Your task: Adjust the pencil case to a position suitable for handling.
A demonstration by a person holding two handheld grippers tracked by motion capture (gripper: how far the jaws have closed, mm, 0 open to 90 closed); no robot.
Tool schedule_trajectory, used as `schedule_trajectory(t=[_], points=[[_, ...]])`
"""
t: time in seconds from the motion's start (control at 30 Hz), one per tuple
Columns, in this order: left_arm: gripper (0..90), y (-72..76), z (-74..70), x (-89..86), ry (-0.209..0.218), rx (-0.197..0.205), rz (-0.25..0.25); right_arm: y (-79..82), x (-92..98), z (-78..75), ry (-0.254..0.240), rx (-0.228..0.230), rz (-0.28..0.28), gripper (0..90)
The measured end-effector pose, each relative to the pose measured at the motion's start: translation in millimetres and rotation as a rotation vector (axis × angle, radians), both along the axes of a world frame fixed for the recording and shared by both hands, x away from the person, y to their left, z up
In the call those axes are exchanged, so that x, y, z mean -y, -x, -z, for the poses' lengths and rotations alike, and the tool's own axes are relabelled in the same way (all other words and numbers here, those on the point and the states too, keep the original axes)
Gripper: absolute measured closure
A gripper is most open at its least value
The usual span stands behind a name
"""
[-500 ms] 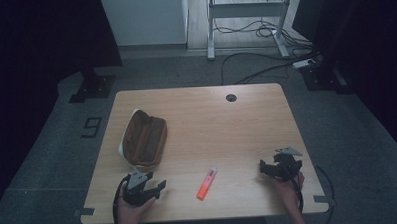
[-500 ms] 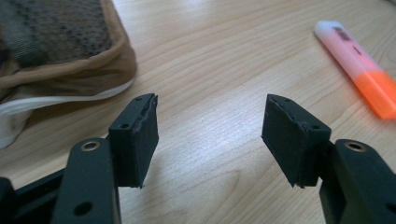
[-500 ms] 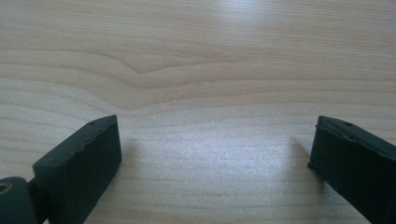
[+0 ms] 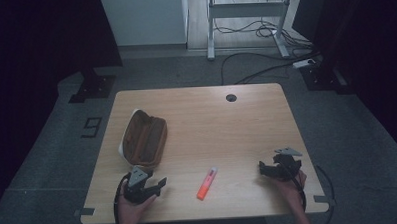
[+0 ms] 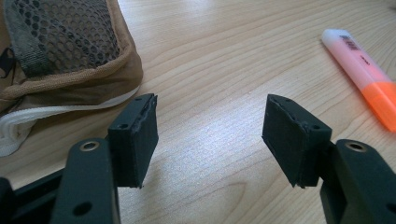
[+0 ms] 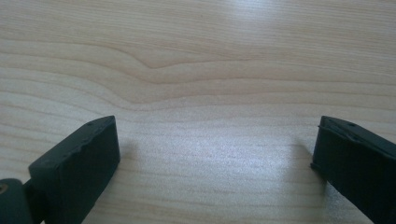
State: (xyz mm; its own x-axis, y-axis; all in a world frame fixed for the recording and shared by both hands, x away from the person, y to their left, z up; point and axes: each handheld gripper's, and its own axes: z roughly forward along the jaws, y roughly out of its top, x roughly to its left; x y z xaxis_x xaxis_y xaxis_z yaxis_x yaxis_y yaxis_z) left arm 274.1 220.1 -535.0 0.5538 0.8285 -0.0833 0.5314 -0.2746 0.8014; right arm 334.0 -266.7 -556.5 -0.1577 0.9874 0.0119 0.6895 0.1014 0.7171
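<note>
Wooden table (image 4: pixel 227 126); orange highlighter (image 4: pixel 207 183) between empty grippers

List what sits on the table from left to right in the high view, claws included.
Left claw and brown pencil case share the left side, so their order is unclear; then orange highlighter → right claw.

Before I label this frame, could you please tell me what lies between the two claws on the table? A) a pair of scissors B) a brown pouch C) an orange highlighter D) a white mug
C: in the high view the highlighter lies on the table between the left claw and the right claw.
</note>
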Motion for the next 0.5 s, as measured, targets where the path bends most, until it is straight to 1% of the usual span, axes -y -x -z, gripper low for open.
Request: schedule_trajectory(t=[0.1, 0.23, 0.3, 0.4, 0.5], points=[[35.9, -0.6, 1.8, 1.5, -0.007, -0.006, -0.001, 3.3, 1.4, -0.1, -0.002, 0.003, -0.017, 2.1], [35.9, -1.9, 2.7, 2.9, -0.003, -0.012, 0.001, 5.8, 3.2, -0.2, -0.003, 0.006, -0.035, 2.9], [35.8, -2.2, 1.3, 5.5, -0.007, -0.007, 0.001, 7.1, 3.6, -0.2, -0.005, 0.008, -0.039, 3.5], [35.8, -0.9, -2.9, 8.2, -0.025, 0.008, 0.002, 8.9, 3.9, -0.3, -0.002, 0.012, -0.043, 5.0], [35.7, -0.8, -5.4, 7.9, -0.020, 0.011, -0.007, 11.4, 4.0, -0.4, -0.005, 0.017, -0.051, 6.8]])
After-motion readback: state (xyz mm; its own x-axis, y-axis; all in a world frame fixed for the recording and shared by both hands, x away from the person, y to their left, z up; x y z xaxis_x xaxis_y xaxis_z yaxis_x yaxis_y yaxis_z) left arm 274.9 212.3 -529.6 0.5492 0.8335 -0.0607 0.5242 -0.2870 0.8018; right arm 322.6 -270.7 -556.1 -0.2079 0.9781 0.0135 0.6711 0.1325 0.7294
